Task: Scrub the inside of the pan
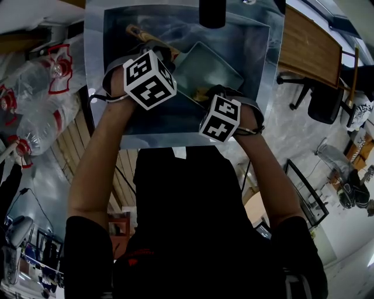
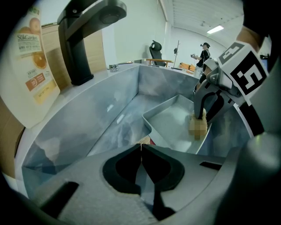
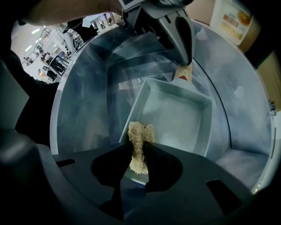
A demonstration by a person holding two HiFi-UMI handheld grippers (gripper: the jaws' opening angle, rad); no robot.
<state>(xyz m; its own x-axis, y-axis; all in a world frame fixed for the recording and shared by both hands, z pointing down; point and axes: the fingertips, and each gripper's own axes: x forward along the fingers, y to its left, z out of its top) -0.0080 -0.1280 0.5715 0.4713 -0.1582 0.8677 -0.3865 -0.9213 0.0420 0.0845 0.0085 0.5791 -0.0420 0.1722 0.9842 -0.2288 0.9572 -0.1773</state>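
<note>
A rectangular metal pan point(image 1: 209, 69) point(image 2: 175, 127) point(image 3: 175, 116) lies tilted in the steel sink point(image 1: 96, 70) point(image 2: 96, 114) point(image 3: 83, 96). My left gripper point(image 1: 149, 79) point(image 2: 140, 147) point(image 3: 184, 59) is shut on a tan handle piece with a red mark point(image 3: 183, 72) point(image 2: 145, 140) at the pan's far corner. My right gripper point(image 1: 221, 117) point(image 2: 210, 110) point(image 3: 139, 147) is shut on a tan fibrous scrubber point(image 3: 139, 136) point(image 2: 198, 127). The scrubber sits at the pan's near rim, over its inside. In the head view the marker cubes hide both pairs of jaws.
A black faucet point(image 1: 211, 13) point(image 2: 85, 39) stands at the sink's back edge. A bottle with an orange label point(image 2: 33, 57) point(image 3: 232, 19) stands beside it. Large plastic bottles point(image 1: 41, 117) lie left of the sink. A wooden desk point(image 1: 310, 47) and a chair point(image 1: 324, 102) are to the right.
</note>
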